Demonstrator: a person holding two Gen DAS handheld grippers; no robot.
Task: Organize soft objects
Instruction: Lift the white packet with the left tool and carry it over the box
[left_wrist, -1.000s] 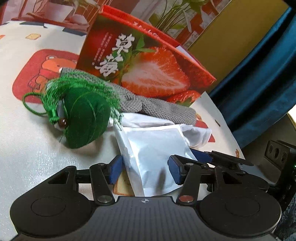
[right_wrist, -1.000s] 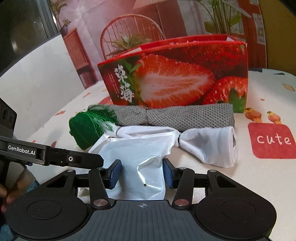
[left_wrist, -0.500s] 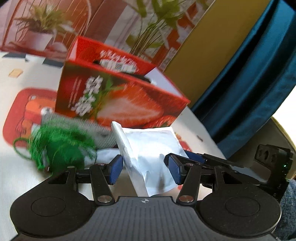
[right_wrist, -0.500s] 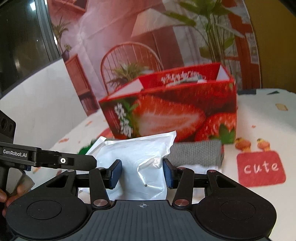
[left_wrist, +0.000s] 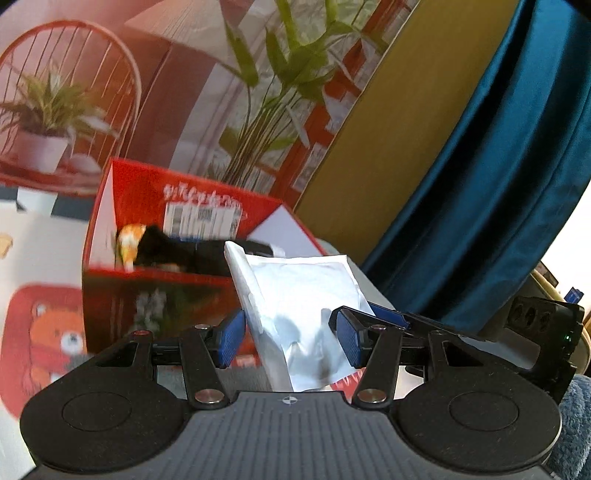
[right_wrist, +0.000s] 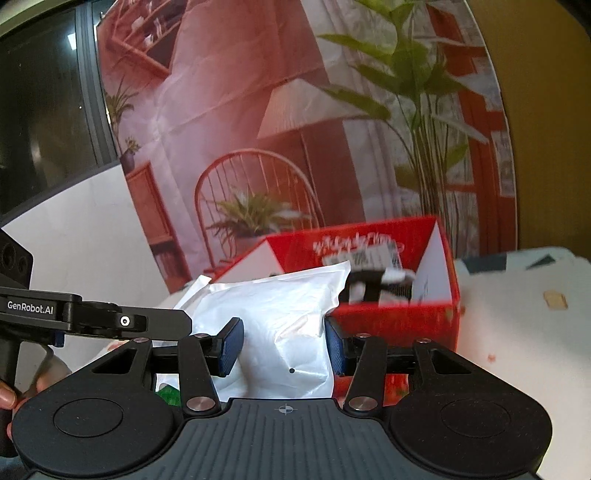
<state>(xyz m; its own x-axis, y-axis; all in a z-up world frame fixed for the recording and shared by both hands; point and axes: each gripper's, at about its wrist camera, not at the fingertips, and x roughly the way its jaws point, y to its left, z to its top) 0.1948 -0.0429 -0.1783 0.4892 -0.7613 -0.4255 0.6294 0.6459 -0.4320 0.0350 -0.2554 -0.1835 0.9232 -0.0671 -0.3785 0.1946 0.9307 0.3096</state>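
Note:
A white soft plastic pouch is held up in the air between both grippers. My left gripper is shut on one side of the pouch. My right gripper is shut on the other side of the pouch. The pouch hangs in front of and about level with the open top of the red strawberry box, also in the right wrist view. Inside the box lie a black and orange soft item and a dark item. The other soft things on the table are hidden below.
The table has a white cloth with a red bear patch. A printed backdrop with a chair and plants stands behind the box. A blue curtain hangs at the right. The left gripper's body shows in the right wrist view.
Both grippers have lifted the white pouch off the table up to the level of the box's open top. The green tassel item and the grey and white cloths have dropped out of view.

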